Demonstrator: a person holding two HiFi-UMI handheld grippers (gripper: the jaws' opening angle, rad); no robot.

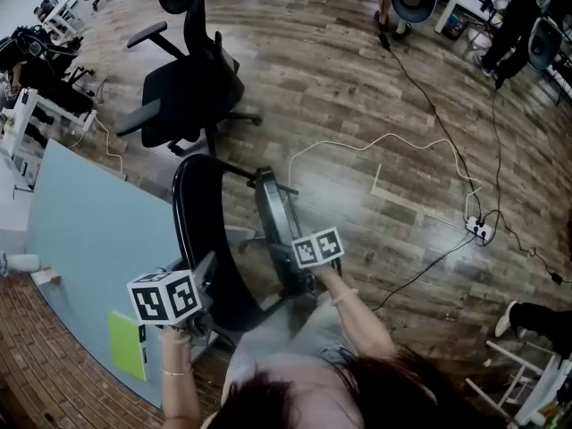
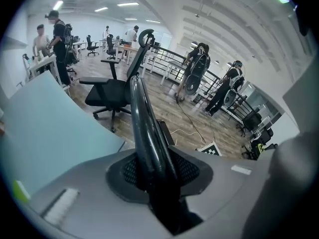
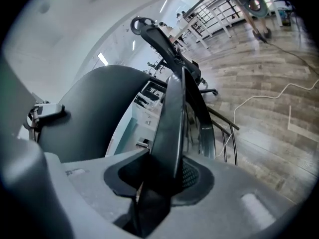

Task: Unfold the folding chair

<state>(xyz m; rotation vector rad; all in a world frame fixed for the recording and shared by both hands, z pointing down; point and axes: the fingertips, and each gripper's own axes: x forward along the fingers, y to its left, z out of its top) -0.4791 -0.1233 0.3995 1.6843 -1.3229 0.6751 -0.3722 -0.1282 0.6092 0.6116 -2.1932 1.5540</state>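
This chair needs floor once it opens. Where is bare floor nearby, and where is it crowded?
Bare wood floor lies beyond the folding chair, between the office chair and the black cable, past the white cable. Crowded: pale blue tabletop at left, power strip at right.

head view looks down; gripper views closely face the chair (image 1: 201,239).

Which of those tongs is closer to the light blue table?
Left. The left tongs grip the folding chair right beside the light blue table; the right tongs grip it farther out, over the wooden floor.
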